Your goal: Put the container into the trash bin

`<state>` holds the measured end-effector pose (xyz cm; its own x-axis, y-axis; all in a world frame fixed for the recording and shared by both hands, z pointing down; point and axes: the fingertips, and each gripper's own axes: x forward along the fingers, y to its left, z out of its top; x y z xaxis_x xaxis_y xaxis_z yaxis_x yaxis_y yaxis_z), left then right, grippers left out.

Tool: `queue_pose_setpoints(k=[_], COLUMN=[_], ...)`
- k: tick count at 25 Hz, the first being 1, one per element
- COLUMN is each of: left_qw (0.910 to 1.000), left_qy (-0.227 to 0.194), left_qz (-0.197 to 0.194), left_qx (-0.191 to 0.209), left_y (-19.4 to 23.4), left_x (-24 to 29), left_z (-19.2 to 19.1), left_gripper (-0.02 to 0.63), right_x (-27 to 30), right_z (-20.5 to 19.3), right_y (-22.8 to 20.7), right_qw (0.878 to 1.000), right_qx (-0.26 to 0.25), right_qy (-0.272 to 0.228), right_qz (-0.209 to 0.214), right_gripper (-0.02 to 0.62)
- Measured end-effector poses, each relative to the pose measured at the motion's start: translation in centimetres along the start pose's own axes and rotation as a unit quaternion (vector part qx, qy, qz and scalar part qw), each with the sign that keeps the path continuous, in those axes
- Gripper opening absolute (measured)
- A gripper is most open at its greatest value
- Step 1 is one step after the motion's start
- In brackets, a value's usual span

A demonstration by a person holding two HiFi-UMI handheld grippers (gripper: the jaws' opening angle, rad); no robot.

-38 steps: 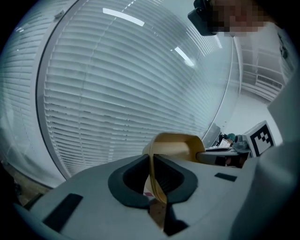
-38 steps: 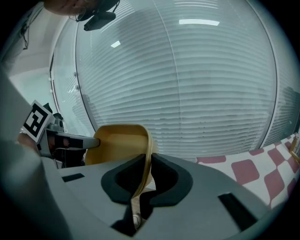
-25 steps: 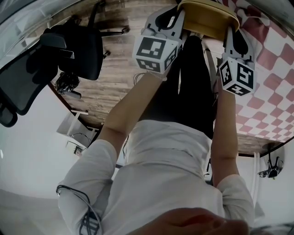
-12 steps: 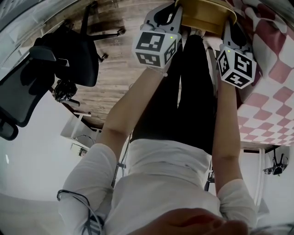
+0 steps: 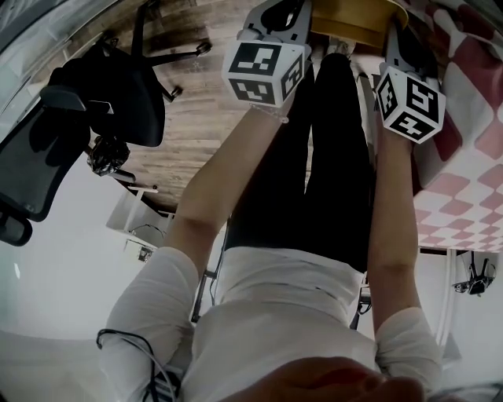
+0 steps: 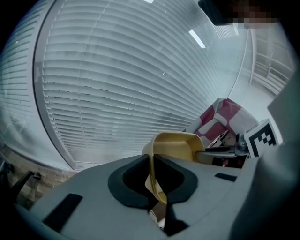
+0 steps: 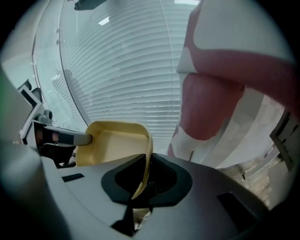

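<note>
A yellow plastic container (image 5: pixel 357 17) shows at the top edge of the head view, partly cut off, above the wooden floor. My left gripper (image 5: pixel 302 12) is shut on its left rim and my right gripper (image 5: pixel 391 31) is shut on its right rim. In the left gripper view the thin yellow wall (image 6: pixel 176 147) runs straight into the left gripper (image 6: pixel 157 187). The right gripper view shows the opposite wall (image 7: pixel 115 143) pinched in the right gripper (image 7: pixel 140 180), with the other gripper's jaws at the far side of the tub. No trash bin shows in any view.
A black office chair (image 5: pixel 118 86) stands on the wooden floor (image 5: pixel 196 126) to the left, with another dark chair back (image 5: pixel 31 149) nearer the edge. A red-and-white checkered cloth (image 5: pixel 464 118) hangs at the right. The person's dark-trousered legs (image 5: pixel 334 157) are below the container. White blinds (image 6: pixel 117 84) fill the background.
Both grippers have gone down together with the container, sliding toward the top edge of the head view. More of the container is cut off there now. The grips look unchanged.
</note>
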<state>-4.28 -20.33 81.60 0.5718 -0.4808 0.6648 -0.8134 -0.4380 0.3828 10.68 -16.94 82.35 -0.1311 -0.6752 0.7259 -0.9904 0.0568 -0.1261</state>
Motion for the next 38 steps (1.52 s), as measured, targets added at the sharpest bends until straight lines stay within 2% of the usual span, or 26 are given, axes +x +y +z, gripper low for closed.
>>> queue_pose_setpoints(k=[3,4,5,6,14,20,27,38], left_qw=[1.0,1.0,0.9999,0.9999,0.9998,0.9999,0.9992,0.9935], left_qy=[0.001,0.001,0.002,0.003,0.006,-0.006,-0.038,-0.105], left_qz=[0.005,0.008,0.012,0.015,0.014,0.004,-0.006,-0.031], left_qx=[0.002,0.004,0.005,0.006,0.008,0.008,0.011,0.033], left_y=[0.0,0.1,0.2,0.2,-0.1,-1.6,-3.5,-8.4], left_x=[0.2,0.3,0.3,0.3,-0.8,-2.3,-5.8,-13.5], left_z=[-0.1,-0.1,-0.2,-0.2,-0.4,1.5,6.9,17.7], left_gripper=[0.054,0.082,0.153,0.175,0.175,0.175,0.175,0.173], right_x=[0.1,0.2,0.2,0.2,-0.8,-2.3,-5.6,-13.0], right_z=[-0.2,-0.3,-0.4,-0.3,0.4,3.0,7.9,18.9], right_y=[-0.1,-0.2,-0.3,-0.3,0.4,1.4,3.2,6.4], right_qw=[1.0,1.0,1.0,1.0,1.0,0.999,0.998,0.99], right_qx=[-0.005,-0.005,-0.004,-0.002,-0.009,-0.02,-0.034,-0.068], right_qy=[0.007,0.008,0.007,0.006,-0.008,-0.029,-0.051,-0.112], right_qz=[-0.001,-0.002,-0.004,-0.005,-0.001,0.007,0.023,0.052], right_gripper=[0.057,0.078,0.174,0.187,0.186,0.165,0.146,0.124])
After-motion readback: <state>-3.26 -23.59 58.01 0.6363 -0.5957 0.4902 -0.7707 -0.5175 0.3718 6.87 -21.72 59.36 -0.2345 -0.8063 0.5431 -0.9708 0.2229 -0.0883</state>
